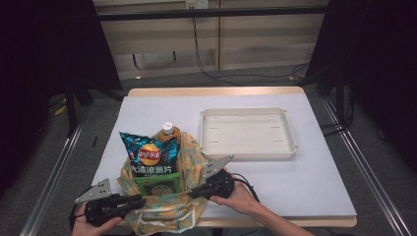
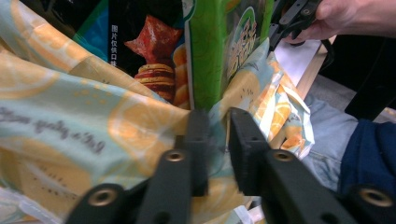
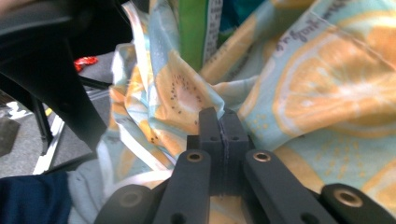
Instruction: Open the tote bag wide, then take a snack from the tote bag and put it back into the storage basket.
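My fruit-print bag [image 1: 189, 162] hides most of the green box [image 1: 156, 185] and all but the capped neck of the bottle [image 1: 168, 130]. In my right gripper view the cloth's pinched edge vanishes between my closed jaws. The chip bag's [image 1: 149, 153] small lettering is illegible.

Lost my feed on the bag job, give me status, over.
Right gripper shut on fruit-print bag. Left gripper slightly apart, bag edge between its jaws. Chip packet, green box and bottle inside. Tray apart, nothing blocking.
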The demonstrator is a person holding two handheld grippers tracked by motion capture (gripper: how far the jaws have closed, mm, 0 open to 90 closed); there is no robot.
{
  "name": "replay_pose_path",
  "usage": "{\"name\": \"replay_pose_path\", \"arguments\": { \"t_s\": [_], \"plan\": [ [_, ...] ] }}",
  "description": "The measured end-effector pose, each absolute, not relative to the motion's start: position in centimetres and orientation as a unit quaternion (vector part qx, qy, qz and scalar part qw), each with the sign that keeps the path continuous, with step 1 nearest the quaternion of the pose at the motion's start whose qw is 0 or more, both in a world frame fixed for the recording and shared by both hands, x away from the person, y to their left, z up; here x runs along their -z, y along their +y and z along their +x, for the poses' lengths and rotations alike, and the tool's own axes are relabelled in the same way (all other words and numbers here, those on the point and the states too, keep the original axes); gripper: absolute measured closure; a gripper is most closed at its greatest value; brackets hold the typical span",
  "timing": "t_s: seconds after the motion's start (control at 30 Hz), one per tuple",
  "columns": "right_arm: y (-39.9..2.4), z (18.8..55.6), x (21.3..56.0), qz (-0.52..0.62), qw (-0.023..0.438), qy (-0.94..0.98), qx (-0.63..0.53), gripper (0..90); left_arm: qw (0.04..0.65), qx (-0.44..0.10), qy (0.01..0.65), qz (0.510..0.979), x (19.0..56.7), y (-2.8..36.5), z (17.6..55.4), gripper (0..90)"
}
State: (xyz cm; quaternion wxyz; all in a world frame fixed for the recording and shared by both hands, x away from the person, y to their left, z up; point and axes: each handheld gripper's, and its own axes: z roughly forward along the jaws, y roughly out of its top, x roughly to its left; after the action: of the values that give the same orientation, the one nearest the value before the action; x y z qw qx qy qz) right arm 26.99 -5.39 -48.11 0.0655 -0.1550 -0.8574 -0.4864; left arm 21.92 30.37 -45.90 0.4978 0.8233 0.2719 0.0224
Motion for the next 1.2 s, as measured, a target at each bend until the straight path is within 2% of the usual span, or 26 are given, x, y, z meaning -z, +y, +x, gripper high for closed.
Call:
{"name": "replay_pose_path", "arguments": {
  "t_s": [0.1, 0.17, 0.27, 0.47, 0.63, 0.77, 1.0, 1.2],
  "plan": [
    [-5.6, 27.1, 47.4, -0.159, 0.066, -0.848, 0.501, 79.7, 0.515, -0.021, 0.269, 0.813, 45.7, 30.4, 21.7, 67.9],
    [-5.8, 27.1, 47.0, -0.161, 0.066, -0.842, 0.511, 78.0, 0.524, -0.029, 0.271, 0.807, 45.5, 30.6, 21.6, 60.2],
    [-6.1, 27.1, 46.5, -0.166, 0.060, -0.836, 0.520, 70.7, 0.543, -0.037, 0.279, 0.791, 45.2, 30.8, 21.5, 45.8],
    [-6.9, 27.1, 44.9, -0.178, 0.036, -0.817, 0.548, 55.1, 0.570, -0.053, 0.294, 0.765, 44.8, 31.3, 21.4, 27.1],
    [-7.1, 27.1, 43.8, -0.178, 0.018, -0.807, 0.562, 50.4, 0.579, -0.075, 0.324, 0.744, 44.8, 31.9, 21.4, 20.3],
    [-7.1, 27.0, 42.8, -0.176, 0.007, -0.800, 0.573, 46.5, 0.576, -0.076, 0.328, 0.745, 44.9, 32.0, 21.7, 16.4],
    [-6.8, 27.3, 41.9, -0.181, -0.006, -0.794, 0.581, 47.6, 0.565, -0.097, 0.356, 0.738, 45.1, 32.1, 22.1, 13.4],
    [-5.4, 27.7, 41.2, -0.173, -0.008, -0.785, 0.595, 49.7, 0.561, -0.098, 0.348, 0.745, 45.1, 31.8, 22.3, 11.7]
  ]
}}
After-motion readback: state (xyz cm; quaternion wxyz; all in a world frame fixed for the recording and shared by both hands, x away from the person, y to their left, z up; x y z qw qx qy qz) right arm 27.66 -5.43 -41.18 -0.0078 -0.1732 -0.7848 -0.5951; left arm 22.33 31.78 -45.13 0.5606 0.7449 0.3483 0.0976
